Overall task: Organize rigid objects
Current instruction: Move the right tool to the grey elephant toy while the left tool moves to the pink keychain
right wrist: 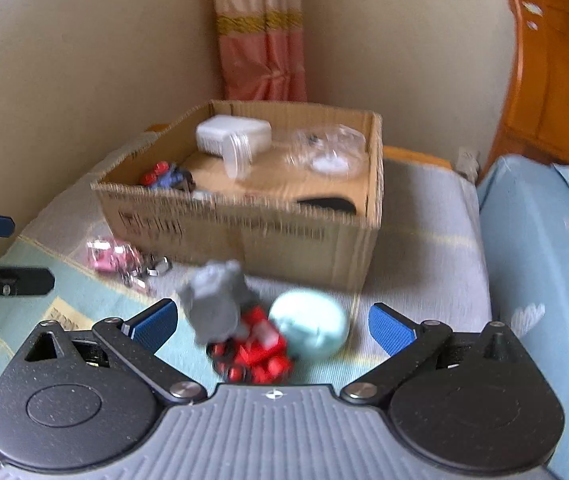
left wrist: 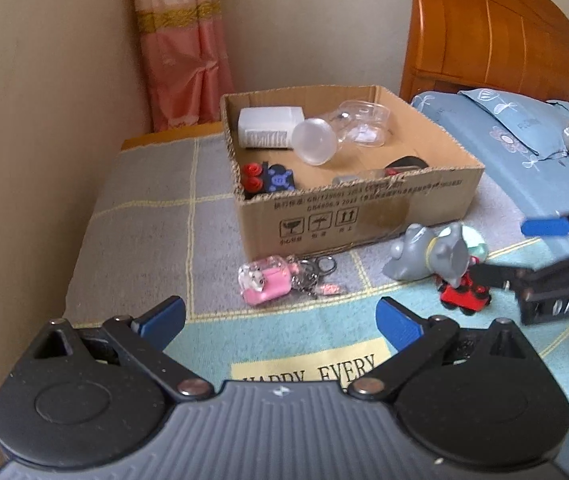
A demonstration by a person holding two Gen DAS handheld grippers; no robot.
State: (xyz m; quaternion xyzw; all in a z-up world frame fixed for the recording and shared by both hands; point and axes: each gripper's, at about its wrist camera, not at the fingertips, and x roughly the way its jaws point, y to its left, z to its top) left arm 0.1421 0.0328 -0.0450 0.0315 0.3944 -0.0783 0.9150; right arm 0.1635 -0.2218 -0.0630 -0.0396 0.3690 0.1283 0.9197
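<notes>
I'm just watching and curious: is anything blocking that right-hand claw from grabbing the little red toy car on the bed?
Partly. A grey animal figure leans over the red toy car, and a pale ball sits against it. The right gripper is open around all three.

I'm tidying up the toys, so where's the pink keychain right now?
In the left wrist view the pink keychain lies on the bed cover just in front of the cardboard box, near its left front corner, left of the grey toy figure.

Toys (left wrist: 424, 256) before box (left wrist: 364, 216) on bed (left wrist: 144, 208)
</notes>
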